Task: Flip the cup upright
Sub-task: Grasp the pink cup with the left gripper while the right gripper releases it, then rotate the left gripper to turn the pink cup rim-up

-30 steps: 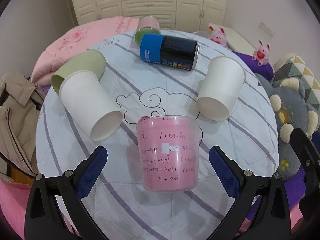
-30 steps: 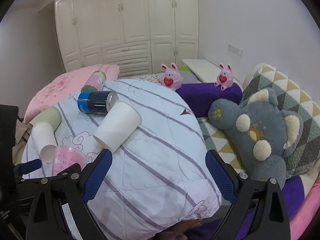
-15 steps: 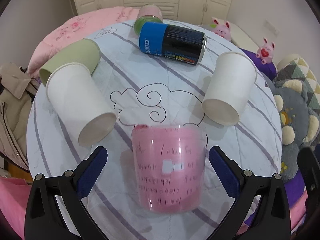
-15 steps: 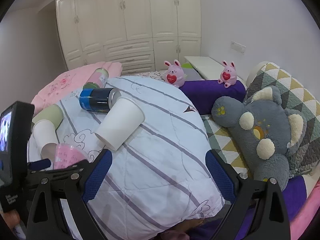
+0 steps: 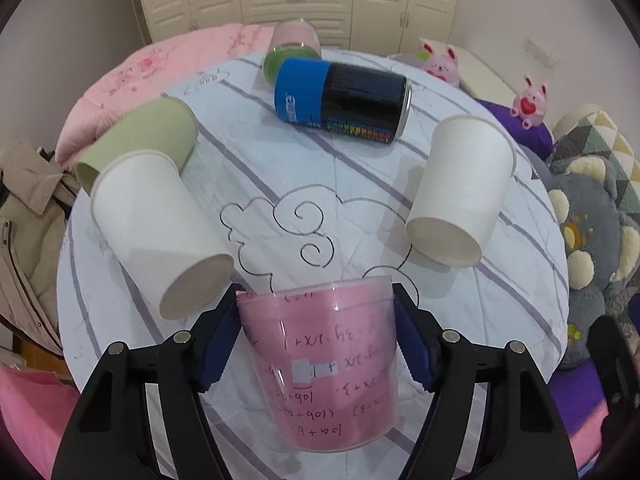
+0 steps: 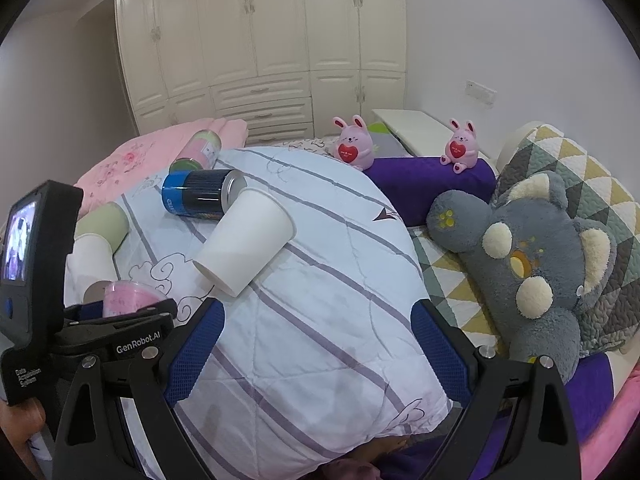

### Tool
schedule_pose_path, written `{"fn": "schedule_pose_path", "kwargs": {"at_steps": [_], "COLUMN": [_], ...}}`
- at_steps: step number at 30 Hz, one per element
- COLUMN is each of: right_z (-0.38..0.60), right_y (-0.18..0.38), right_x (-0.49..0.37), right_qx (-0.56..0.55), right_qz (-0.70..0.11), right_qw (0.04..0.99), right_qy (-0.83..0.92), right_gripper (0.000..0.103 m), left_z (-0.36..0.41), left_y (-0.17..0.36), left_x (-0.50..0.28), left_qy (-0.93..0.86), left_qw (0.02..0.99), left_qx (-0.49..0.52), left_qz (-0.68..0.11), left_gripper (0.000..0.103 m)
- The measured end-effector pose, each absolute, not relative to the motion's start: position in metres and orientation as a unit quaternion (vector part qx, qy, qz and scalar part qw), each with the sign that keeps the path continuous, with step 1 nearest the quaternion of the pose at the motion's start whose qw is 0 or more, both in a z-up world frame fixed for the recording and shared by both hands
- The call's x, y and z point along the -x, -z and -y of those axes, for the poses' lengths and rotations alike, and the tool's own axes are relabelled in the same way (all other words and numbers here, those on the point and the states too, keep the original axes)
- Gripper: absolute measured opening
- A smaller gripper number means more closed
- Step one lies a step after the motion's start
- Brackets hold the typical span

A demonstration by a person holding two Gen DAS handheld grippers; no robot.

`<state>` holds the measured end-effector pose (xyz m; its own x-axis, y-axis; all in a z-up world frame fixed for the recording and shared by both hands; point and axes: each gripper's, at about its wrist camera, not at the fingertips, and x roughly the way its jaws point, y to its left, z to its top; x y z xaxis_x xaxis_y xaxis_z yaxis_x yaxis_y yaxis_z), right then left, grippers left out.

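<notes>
A clear plastic cup with a pink paper lining (image 5: 326, 364) lies on its side on the striped quilt (image 5: 360, 184). My left gripper (image 5: 316, 320) is shut on the pink cup, blue pads pressed on both of its sides. The pink cup also shows in the right wrist view (image 6: 128, 298), held by the left gripper's body (image 6: 120, 328). My right gripper (image 6: 316, 344) is open and empty above the quilt's near edge, to the right of the pink cup.
Two white paper cups (image 5: 156, 228) (image 5: 460, 192), a green cup (image 5: 140, 140), a blue-black can (image 5: 344, 100) and a pink-green tube (image 5: 292, 52) lie on their sides on the quilt. A grey plush bear (image 6: 528, 264) and pink bunnies (image 6: 354, 148) sit at the right.
My left gripper has moved forward around the pink cup and closed on it. The right gripper has stayed nearly still and open.
</notes>
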<state>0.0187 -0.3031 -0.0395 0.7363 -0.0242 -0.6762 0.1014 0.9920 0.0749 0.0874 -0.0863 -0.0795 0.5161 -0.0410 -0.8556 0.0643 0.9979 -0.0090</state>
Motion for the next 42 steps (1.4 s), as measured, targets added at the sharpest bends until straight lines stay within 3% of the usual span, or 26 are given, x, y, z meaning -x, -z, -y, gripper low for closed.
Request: {"fn": "schedule_pose_path", "kwargs": {"at_steps": [19, 42], "right_z": [0.288, 0.223], "right_y": [0.047, 0.081], "right_x": [-0.022, -0.049], "right_qx": [-0.087, -0.005], "right_qz": [-0.388, -0.419], "right_qw": [0.915, 0.899], "right_qy": [-0.069, -0.125], "right_gripper": [0.096, 0.096], "left_z": [0.071, 0.056], "left_y": [0.059, 0.058], "left_x": [-0.081, -0.080], "left_qy": [0.047, 0.060], "left_qw": [0.899, 0.919], "left_qx": [0.017, 0.022], "left_qz": [-0.434, -0.390], "left_gripper": [0.071, 0.071]}}
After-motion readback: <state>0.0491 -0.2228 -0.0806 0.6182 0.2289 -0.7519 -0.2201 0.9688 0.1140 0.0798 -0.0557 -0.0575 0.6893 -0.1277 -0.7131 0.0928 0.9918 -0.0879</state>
